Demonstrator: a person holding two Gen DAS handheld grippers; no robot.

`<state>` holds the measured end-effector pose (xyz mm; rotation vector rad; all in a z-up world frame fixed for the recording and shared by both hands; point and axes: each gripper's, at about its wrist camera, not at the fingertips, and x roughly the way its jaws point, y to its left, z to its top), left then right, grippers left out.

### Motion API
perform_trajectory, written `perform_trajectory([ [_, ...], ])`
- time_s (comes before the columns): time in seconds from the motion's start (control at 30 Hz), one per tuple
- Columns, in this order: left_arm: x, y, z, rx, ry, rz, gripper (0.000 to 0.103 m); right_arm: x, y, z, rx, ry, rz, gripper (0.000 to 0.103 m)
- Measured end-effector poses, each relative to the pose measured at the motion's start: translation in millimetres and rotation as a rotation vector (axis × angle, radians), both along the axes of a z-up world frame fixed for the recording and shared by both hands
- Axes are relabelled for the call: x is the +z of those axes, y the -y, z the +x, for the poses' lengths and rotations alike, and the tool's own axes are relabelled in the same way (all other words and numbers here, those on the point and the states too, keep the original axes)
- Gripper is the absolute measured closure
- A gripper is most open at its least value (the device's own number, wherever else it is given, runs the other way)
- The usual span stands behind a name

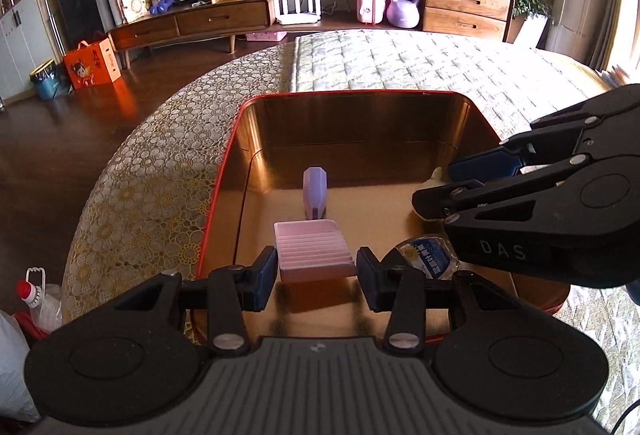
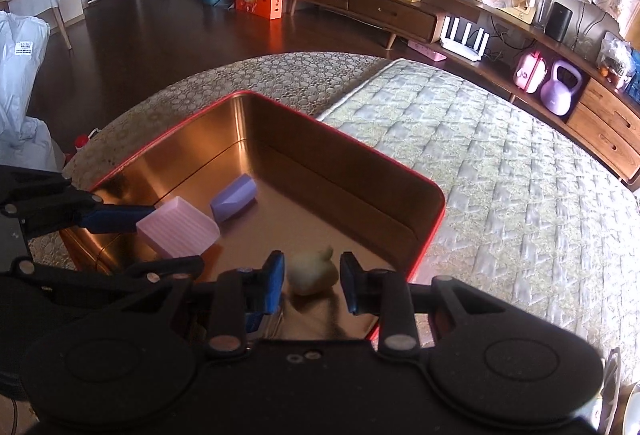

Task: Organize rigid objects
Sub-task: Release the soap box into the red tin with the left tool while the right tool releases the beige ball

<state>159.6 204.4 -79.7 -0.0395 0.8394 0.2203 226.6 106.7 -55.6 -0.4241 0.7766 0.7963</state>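
Note:
A red-rimmed copper tin (image 1: 224, 171) (image 2: 434, 195) sits on the bed. Inside lie a pink ribbed soap dish (image 1: 314, 251) (image 2: 178, 231), a purple faceted block (image 1: 315, 191) (image 2: 233, 197), a cream figurine (image 2: 312, 273) (image 1: 434, 181) and a plastic bottle (image 1: 426, 257). My left gripper (image 1: 316, 277) is open around the soap dish with a gap on each side; it also shows in the right wrist view (image 2: 132, 225). My right gripper (image 2: 312, 283) is open around the figurine without gripping it; it also shows in the left wrist view (image 1: 434, 187).
The tin rests on a quilted bed cover (image 1: 400, 63) with a lace cloth (image 1: 152, 163) on the left. A wooden TV cabinet (image 1: 224, 19) stands beyond the bed. A bottle with a red cap (image 1: 34, 299) stands on the floor at left.

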Motion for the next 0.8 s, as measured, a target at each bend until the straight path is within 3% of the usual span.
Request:
perform_trajectory([
  [0.33, -1.2, 5.9, 5.9, 0.007, -0.046, 0.043, 0.058, 10.2, 8.9, -7.5, -0.002, 0.002, 0.04, 0.061],
  [0.5, 4.3, 7.8, -0.4, 0.014, -0.023, 0.052, 0.037, 18.7, 15.0, -13.8, -0.007, 0.01, 0.06, 0.059],
  [0.8, 20.3, 17.1, -12.5, 0.005, 0.009, 0.06, 0.037, 40.5, 43.1, -31.3, -0.032, 0.018, 0.13, 0.053],
])
